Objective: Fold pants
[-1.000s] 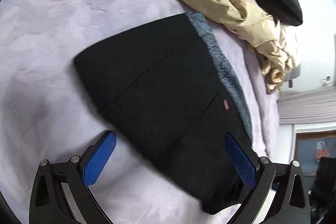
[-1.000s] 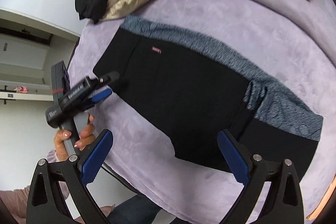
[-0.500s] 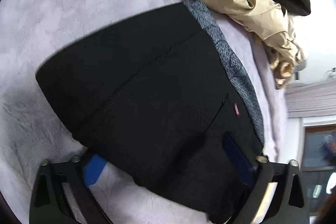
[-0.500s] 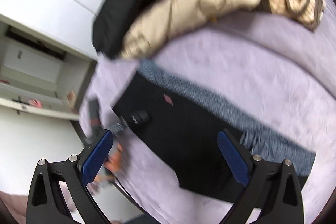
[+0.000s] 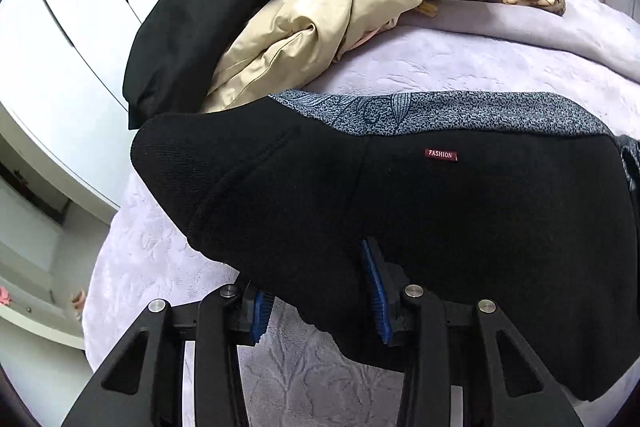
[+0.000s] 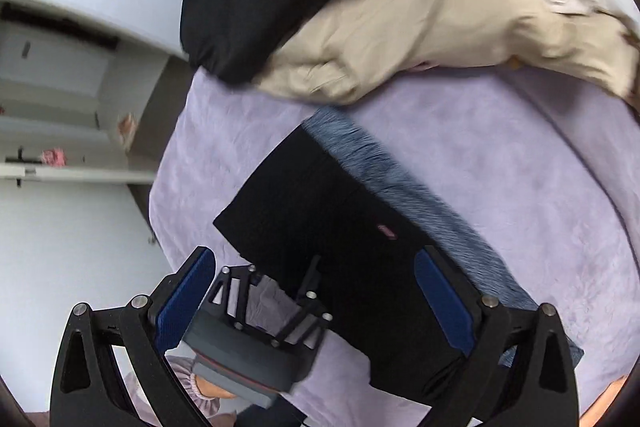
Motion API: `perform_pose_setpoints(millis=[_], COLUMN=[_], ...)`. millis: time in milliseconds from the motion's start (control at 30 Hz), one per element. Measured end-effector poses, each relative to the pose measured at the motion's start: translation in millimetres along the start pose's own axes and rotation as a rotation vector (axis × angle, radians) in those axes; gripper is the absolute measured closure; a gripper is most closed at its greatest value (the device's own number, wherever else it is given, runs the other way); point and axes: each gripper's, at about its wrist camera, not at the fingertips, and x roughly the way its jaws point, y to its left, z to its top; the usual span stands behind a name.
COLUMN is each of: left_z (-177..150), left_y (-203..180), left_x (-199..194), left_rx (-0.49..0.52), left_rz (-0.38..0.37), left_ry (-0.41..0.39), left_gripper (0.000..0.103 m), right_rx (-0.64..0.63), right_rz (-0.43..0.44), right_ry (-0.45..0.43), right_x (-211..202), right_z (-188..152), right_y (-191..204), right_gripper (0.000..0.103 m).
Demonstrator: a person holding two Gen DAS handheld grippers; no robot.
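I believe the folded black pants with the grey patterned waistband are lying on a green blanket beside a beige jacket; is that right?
Not quite: the blanket is pale lilac, as the right wrist view shows. The black pants and beige jacket are as you say.

Your pants (image 5: 460, 227) were a matt black knit, coarse-grained up close, with a mottled grey-blue waistband (image 5: 440, 109) and a small woven red label (image 5: 440, 155). The lilac bedspread (image 5: 460, 63) under them looked plush, embossed with leaf shapes. In the upper middle of the frame, the beige coat (image 5: 340, 11) had a smooth, faintly glossy sheen. Your left gripper (image 5: 320, 291) showed matt black plastic, ribbed blue pads (image 5: 376, 291) and shiny metal screws.
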Motion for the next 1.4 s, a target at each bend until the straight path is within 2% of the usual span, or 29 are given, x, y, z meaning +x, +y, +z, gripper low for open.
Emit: perform_pose_setpoints(millis=[167, 300, 333, 367, 400, 433, 500, 733, 800, 900, 1067, 1200, 1300, 1400], left_z=[-3, -4, -4, -3, -3, -2, 0, 26, 34, 46, 59, 55, 40, 15], left_y=[0, 3, 3, 4, 4, 3, 1, -19, -28, -50, -106, -155, -202, -248], left_x=[-2, -3, -2, -2, -2, -2, -9, -70, -88, -120, -172, -206, -223, -227], left_rx=[0.017, 0.012, 0.009, 0.009, 0.01, 0.01, 0.024, 0.079, 0.086, 0.109, 0.184, 0.27, 0.368, 0.484], left_rz=[0.013, 0.01, 0.008, 0.006, -0.002, -0.018, -0.01, -0.057, -0.087, -0.155, -0.296, -0.397, -0.45, -0.484], left_ry=[-0.001, -0.006, -0.005, -0.005, -0.001, 0.004, -0.019, -0.159, -0.195, -0.245, -0.293, -0.305, -0.308, -0.292], left_gripper=[0.061, 0.061, 0.061, 0.061, 0.061, 0.061, 0.061, 0.061, 0.061, 0.061, 0.061, 0.061, 0.061, 0.061], right_rx=[-0.099, -0.192, -0.195, -0.188, -0.171, -0.149, -0.15, -0.006, 0.067, 0.149, 0.269, 0.4, 0.495, 0.588], right_rz=[-0.034, -0.132, -0.161, -0.179, -0.185, -0.17, -0.118, 0.143, 0.234, 0.323, 0.417, 0.494, 0.545, 0.594], right_ry=[0.148, 0.271, 0.308, 0.334, 0.353, 0.348, 0.289, 0.062, -0.026, -0.133, -0.318, -0.462, -0.547, -0.605], right_x=[62, 108, 118, 126, 130, 129, 115, 25, -8, -47, -104, -132, -129, -109], right_z=[28, 37, 38, 38, 37, 36, 31, -11, -35, -72, -157, -236, -295, -350], right_y=[45, 69, 68, 65, 59, 52, 45, -13, -41, -78, -148, -210, -246, -284], right_gripper=[0.003, 0.003, 0.006, 0.026, 0.066, 0.079, 0.083, 0.084, 0.084, 0.084, 0.083, 0.083, 0.084, 0.084])
